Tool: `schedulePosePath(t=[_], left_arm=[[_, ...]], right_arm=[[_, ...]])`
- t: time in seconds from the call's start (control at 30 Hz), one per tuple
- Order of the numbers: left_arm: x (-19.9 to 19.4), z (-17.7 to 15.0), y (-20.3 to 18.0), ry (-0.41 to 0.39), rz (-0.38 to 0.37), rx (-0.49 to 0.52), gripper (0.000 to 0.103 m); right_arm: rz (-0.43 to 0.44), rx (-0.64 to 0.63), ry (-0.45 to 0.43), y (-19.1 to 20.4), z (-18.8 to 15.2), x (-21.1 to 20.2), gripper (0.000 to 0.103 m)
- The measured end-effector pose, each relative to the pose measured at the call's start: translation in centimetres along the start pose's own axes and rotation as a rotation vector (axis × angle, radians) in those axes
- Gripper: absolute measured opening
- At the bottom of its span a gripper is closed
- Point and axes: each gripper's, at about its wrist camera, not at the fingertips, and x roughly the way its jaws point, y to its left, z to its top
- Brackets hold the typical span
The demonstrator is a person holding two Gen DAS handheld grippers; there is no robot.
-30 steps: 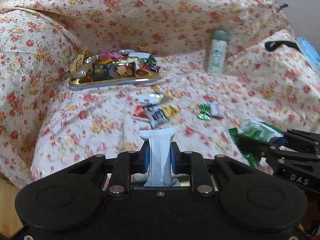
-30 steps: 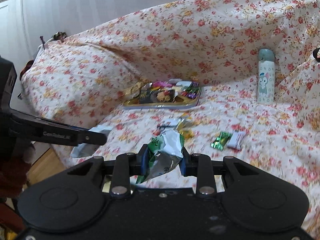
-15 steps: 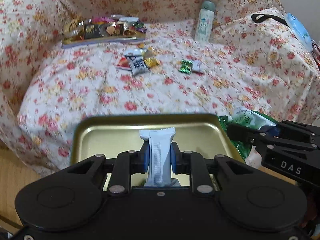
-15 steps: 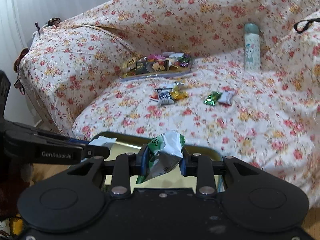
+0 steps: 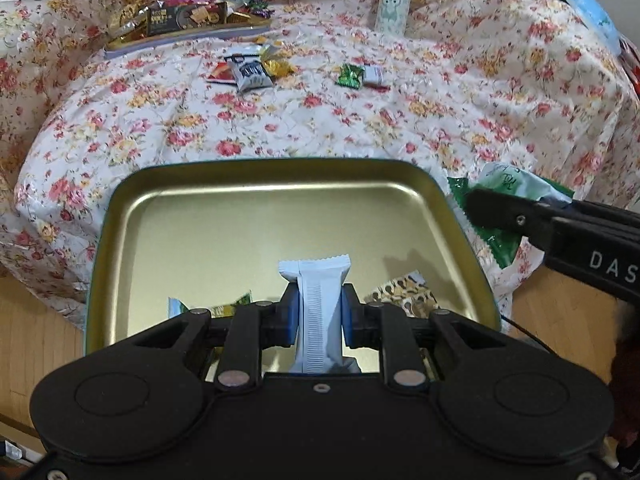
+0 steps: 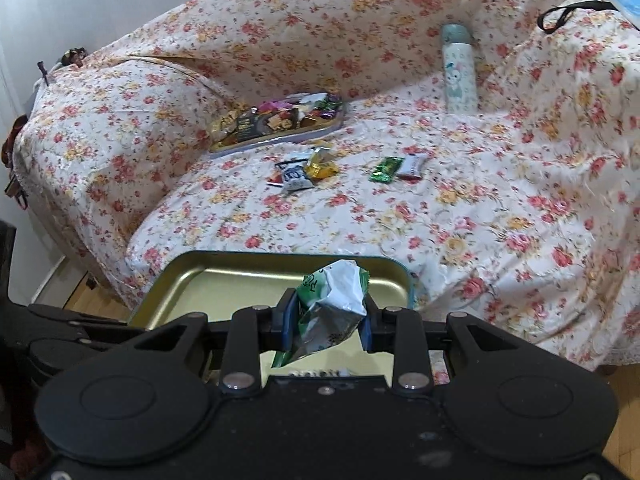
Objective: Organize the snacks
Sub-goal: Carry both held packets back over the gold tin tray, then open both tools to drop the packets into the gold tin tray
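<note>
My left gripper [image 5: 319,308] is shut on a white snack bar [image 5: 318,320], held upright over a gold tray [image 5: 256,216] below the sofa's front edge. A green-yellow packet [image 5: 224,307] and a leopard-print packet [image 5: 404,289] lie in the tray. My right gripper [image 6: 326,320] is shut on a green and white snack bag [image 6: 332,300] above the same tray [image 6: 192,280]; it shows at the right of the left wrist view [image 5: 504,204]. Loose snacks [image 5: 250,70] and two candies [image 5: 360,76] lie on the sofa seat.
A second tray [image 5: 188,20] piled with snacks sits at the back left of the floral sofa [image 5: 440,120]. A pale water bottle [image 6: 459,72] stands against the backrest. A black strap [image 6: 560,14] lies on the right armrest. Wooden floor [image 5: 36,328] lies below.
Both grippers have pulled back from the sofa seat and down over the gold tray, each still holding its snack. The tray now fills the lower view.
</note>
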Motion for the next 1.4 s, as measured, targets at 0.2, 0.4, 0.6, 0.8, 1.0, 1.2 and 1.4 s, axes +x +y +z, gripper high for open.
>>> schedulePosePath(t=[0.2, 0.4, 0.6, 0.8, 1.0, 1.2, 1.4], left_arm=[[0.5, -0.2, -0.1, 0.019, 0.021, 0.010, 0.028], [1.4, -0.4, 0.2, 0.064, -0.017, -0.008, 0.028], [2.2, -0.6, 0.4, 0.105, -0.041, -0.025, 0.028], [2.7, -0.5, 0.5, 0.127, -0.052, -0.030, 0.028], [2.3, -0.4, 0.2, 0.104, -0.057, -0.010, 0.031], [1.8, -0.4, 0.3, 0.073, -0.017, -0.010, 0.045], [1.4, -0.5, 0.6, 0.049, 0.020, -0.017, 0.045]], right_arm=[[-0.022, 0.019, 0.031, -0.1, -0.5, 0.6, 0.032], [-0.021, 0.014, 0.048, 0.0, -0.8, 1.0, 0.032], [-0.025, 0.014, 0.066, -0.1, -0.7, 1.5, 0.032], [-0.028, 0.012, 0.083, -0.2, -1.0, 2.0, 0.032], [-0.027, 0.000, 0.099, -0.2, -1.1, 2.6, 0.032], [-0.039, -0.041, 0.119, 0.1, -0.9, 4.0, 0.032], [-0.049, -0.103, 0.154, 0.6, -0.7, 6.5, 0.033]])
